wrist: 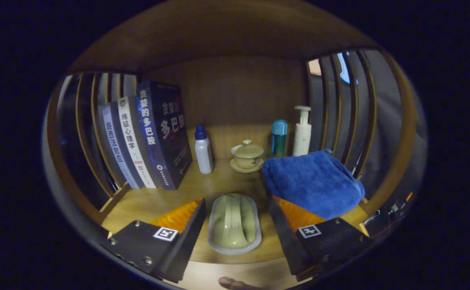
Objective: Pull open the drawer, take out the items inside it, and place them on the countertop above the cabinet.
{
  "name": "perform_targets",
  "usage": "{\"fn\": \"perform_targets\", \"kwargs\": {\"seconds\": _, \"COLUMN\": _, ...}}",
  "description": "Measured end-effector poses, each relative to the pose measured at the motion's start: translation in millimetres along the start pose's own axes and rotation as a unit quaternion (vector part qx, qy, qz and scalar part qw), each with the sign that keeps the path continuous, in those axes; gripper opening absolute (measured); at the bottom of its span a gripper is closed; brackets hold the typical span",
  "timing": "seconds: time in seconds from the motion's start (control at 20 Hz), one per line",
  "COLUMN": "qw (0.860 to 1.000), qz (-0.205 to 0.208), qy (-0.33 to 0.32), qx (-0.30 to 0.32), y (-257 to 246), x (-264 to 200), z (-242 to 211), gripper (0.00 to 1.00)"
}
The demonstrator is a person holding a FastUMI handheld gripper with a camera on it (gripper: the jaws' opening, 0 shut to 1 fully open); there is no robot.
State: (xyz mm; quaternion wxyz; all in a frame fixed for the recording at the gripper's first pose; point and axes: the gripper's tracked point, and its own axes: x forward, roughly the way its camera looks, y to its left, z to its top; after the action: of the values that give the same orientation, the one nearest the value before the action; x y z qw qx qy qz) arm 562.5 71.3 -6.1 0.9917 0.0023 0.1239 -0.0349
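The wooden bench (219, 183) carries upright books (154, 141), a white bottle (203, 151), a lidded cup on its saucer (247, 156), a blue bottle (279, 138), a pump bottle (302, 133), a folded blue towel (313, 181) — and a pale green dish (235, 223) lying between the hand-held gripper's (235, 225) parted fingers.

light: dim, warm, blue cast | glare: soft sheen on the desk (219, 185) | edges: strong fisheye bending | focus: foreground slightly soft

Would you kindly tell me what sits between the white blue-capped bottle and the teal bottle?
In the gripper view, a lidded teacup on its saucer sits between them.
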Motion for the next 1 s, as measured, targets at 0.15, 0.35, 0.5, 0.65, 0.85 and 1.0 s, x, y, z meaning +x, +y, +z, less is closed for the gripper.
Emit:
{"fn": "perform_targets", "kwargs": {"seconds": 0.15, "qw": 0.999, "qz": -0.006, "qy": -0.032, "qx": -0.002, "y": -1, "x": -40, "z": 12, "gripper": 0.98}}
{"fn": "perform_targets", "kwargs": {"seconds": 0.35, "qw": 0.998, "qz": 0.005, "qy": -0.056, "qx": 0.011, "y": 4, "x": -108, "z": 22, "gripper": 0.98}}
{"fn": "perform_targets", "kwargs": {"seconds": 0.5, "qw": 0.996, "qz": 0.003, "qy": -0.084, "qx": 0.001, "y": -2, "x": -165, "z": 24, "gripper": 0.98}}
{"fn": "perform_targets", "kwargs": {"seconds": 0.65, "qw": 0.994, "qz": 0.002, "qy": -0.105, "qx": 0.003, "y": -8, "x": -222, "z": 14, "gripper": 0.98}}
{"fn": "perform_targets", "kwargs": {"seconds": 0.85, "qw": 0.992, "qz": 0.012, "qy": -0.125, "qx": -0.025, "y": -17, "x": -283, "z": -13, "gripper": 0.98}}
{"fn": "perform_targets", "kwargs": {"seconds": 1.0, "qw": 0.991, "qz": 0.011, "qy": -0.129, "qx": -0.024, "y": -24, "x": -310, "z": -39, "gripper": 0.98}}
